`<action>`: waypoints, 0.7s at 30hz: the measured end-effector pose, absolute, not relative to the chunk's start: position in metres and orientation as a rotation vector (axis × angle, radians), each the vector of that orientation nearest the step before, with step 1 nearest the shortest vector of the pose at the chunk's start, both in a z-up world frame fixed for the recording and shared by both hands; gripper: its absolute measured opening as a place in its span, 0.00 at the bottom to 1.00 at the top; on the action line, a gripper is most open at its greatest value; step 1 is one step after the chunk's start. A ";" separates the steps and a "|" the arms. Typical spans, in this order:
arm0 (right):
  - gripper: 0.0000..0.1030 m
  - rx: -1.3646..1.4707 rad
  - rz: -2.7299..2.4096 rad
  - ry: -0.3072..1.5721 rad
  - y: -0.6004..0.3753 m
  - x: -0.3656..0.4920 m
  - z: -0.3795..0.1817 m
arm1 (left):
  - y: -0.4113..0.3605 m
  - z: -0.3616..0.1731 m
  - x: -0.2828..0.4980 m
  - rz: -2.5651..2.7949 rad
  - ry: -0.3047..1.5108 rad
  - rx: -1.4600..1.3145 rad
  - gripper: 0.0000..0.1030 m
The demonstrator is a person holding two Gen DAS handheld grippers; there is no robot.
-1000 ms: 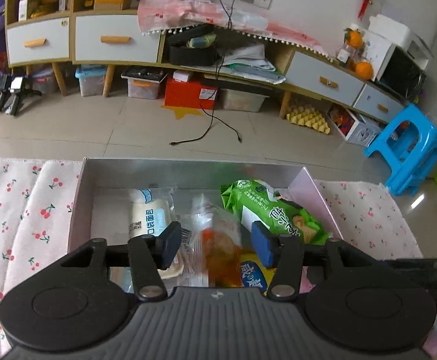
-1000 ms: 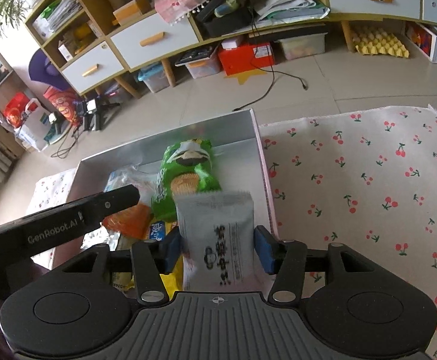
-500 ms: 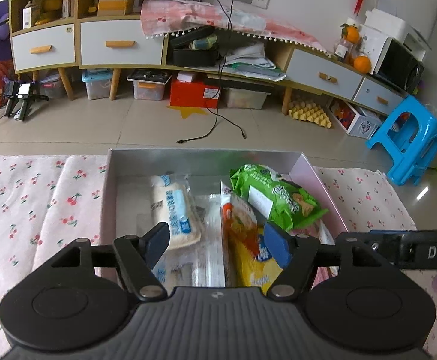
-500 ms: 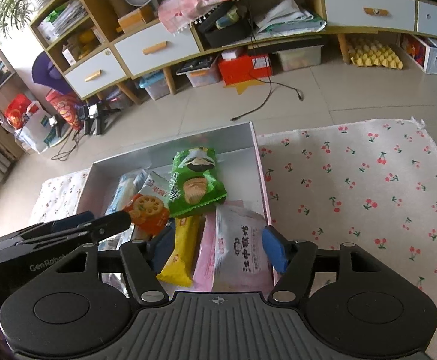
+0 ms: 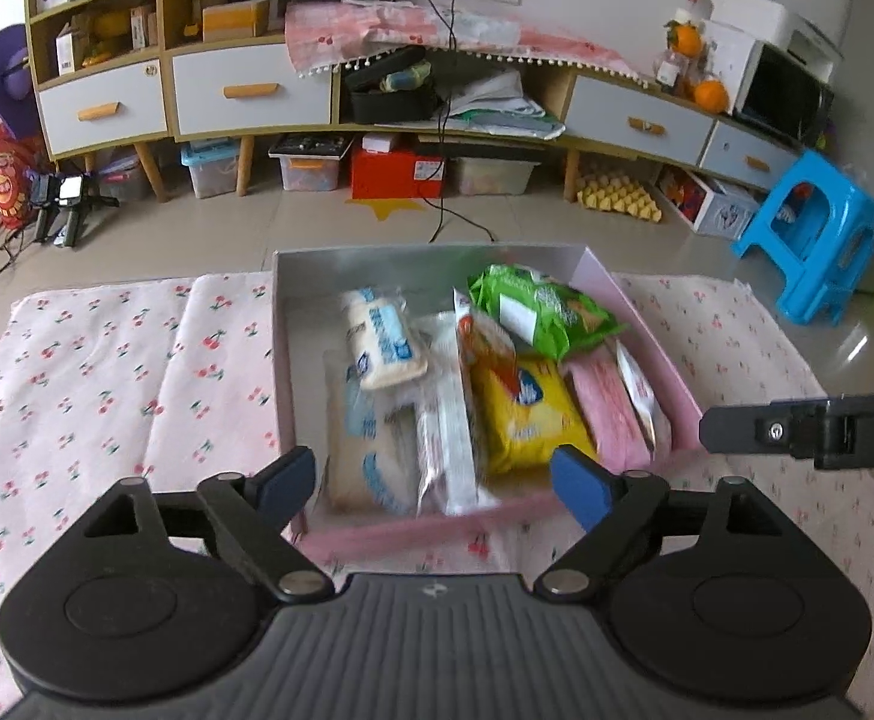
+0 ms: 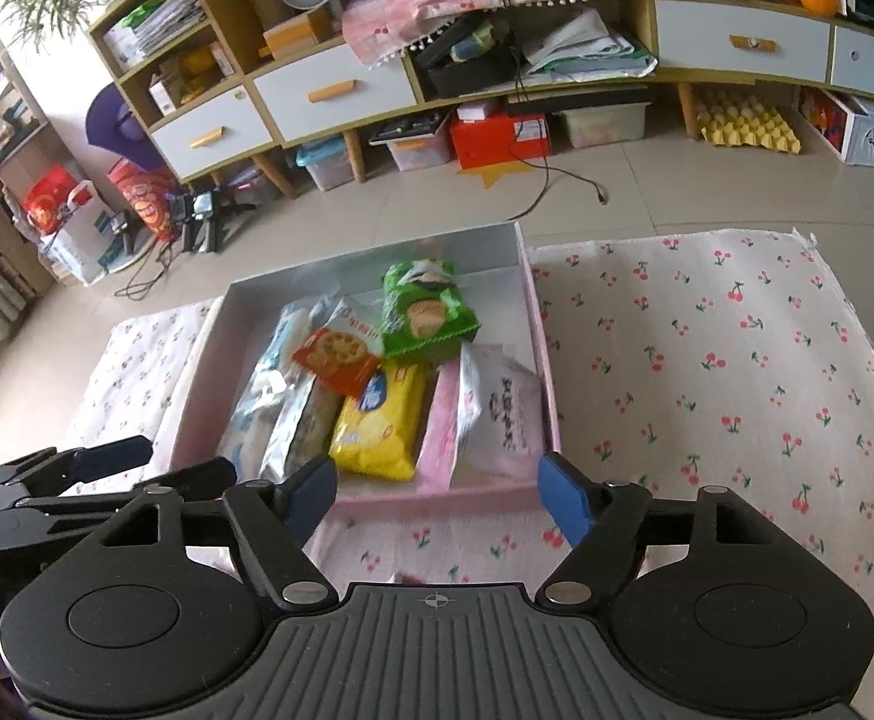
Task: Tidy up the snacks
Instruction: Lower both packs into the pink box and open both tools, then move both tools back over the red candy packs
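A pink box (image 5: 425,531) (image 6: 547,372) with a silver inside holds several snack packs. A green pack (image 5: 541,309) (image 6: 425,309) lies at the far side, a yellow pack (image 5: 520,414) (image 6: 380,420) in the middle, an orange-red pack (image 6: 335,357) on top of it. A white pack with black writing (image 6: 505,408) stands at the right wall beside a pink pack (image 5: 607,414). Pale blue-white packs (image 5: 383,342) lie at the left. My left gripper (image 5: 434,483) is open and empty, held back over the box's near edge. My right gripper (image 6: 437,492) is open and empty there too.
The box sits on a white cherry-print cloth (image 5: 107,372) (image 6: 706,372) on the floor. The left gripper (image 6: 77,468) shows in the right wrist view, the right one (image 5: 808,429) in the left. Cabinets (image 5: 245,90), storage bins and a blue stool (image 5: 808,240) stand beyond.
My right gripper let go of the white pack, which now stands in the box. Both grippers opened wider and drew back and up from the box.
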State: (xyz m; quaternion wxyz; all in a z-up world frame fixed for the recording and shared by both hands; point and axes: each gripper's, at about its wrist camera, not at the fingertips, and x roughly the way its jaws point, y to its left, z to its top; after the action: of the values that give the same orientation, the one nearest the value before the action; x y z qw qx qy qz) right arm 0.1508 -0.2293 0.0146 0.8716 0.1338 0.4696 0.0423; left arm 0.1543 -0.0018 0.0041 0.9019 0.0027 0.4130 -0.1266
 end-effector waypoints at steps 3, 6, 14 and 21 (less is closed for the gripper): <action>0.75 0.269 0.090 0.990 -0.224 0.141 0.015 | 0.002 0.004 0.144 -0.260 0.862 0.010 0.88; 0.77 0.259 0.083 1.003 -0.218 0.132 0.014 | 0.006 0.003 0.133 -0.252 0.883 -0.002 0.91; 0.79 0.240 0.084 1.027 -0.206 0.112 0.009 | 0.019 -0.004 0.109 -0.232 0.963 -0.034 0.95; 0.80 0.223 0.084 1.077 -0.196 0.095 -0.004 | 0.038 -0.015 0.088 -0.223 1.034 -0.135 0.95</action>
State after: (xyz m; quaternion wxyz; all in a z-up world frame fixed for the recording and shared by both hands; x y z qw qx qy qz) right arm 0.0952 -0.1964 -0.0038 0.8517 0.1060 0.5116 0.0397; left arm 0.0879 0.0376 -0.0149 0.8611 -0.0645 0.4929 -0.1062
